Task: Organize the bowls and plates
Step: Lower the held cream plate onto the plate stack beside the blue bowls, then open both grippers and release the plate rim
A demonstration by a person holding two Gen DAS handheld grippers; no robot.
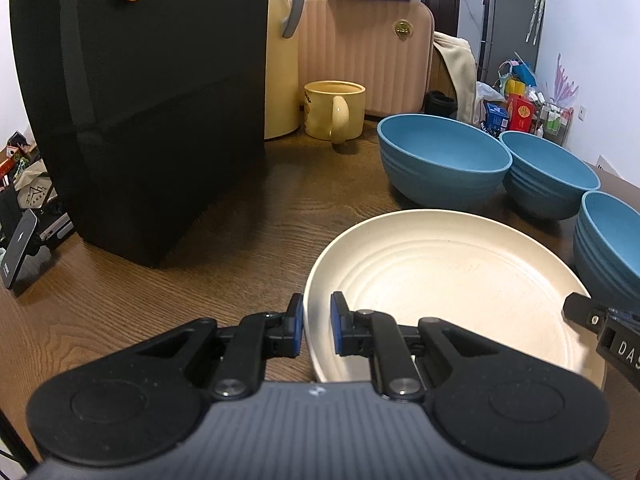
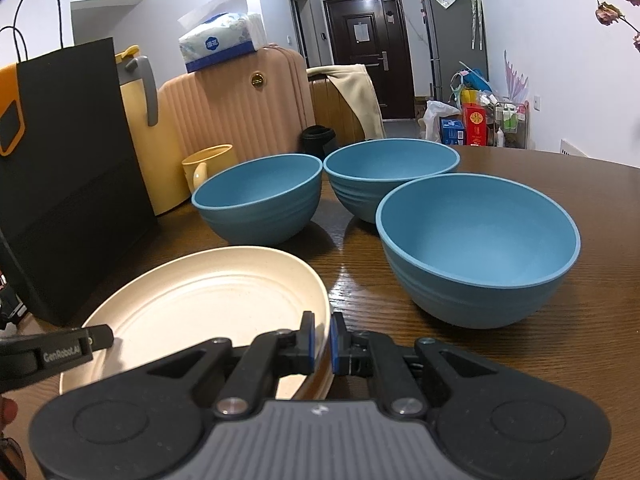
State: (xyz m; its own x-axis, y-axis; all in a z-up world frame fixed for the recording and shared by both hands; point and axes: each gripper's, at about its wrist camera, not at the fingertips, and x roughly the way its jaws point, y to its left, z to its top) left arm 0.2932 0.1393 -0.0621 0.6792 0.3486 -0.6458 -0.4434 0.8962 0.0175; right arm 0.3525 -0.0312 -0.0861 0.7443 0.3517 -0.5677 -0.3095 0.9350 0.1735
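Observation:
A cream plate (image 1: 440, 276) lies on the wooden table, also in the right wrist view (image 2: 208, 300). My left gripper (image 1: 316, 326) straddles the plate's left rim, jaws narrowly apart around it. My right gripper (image 2: 322, 340) is closed on the plate's right rim. Three blue bowls stand upright behind the plate: a left one (image 2: 260, 196), a far one (image 2: 390, 172) and a near right one (image 2: 480, 244). In the left wrist view they show as a row (image 1: 440, 156), (image 1: 552, 172), (image 1: 612, 236). The right gripper's finger also shows in the left wrist view (image 1: 588, 316).
A black paper bag (image 1: 140, 100) stands at the left of the table. A yellow jug (image 1: 282, 60) and a yellow mug (image 1: 336, 110) stand behind it. A pink suitcase (image 1: 360, 52) with a tissue pack is beyond the table edge.

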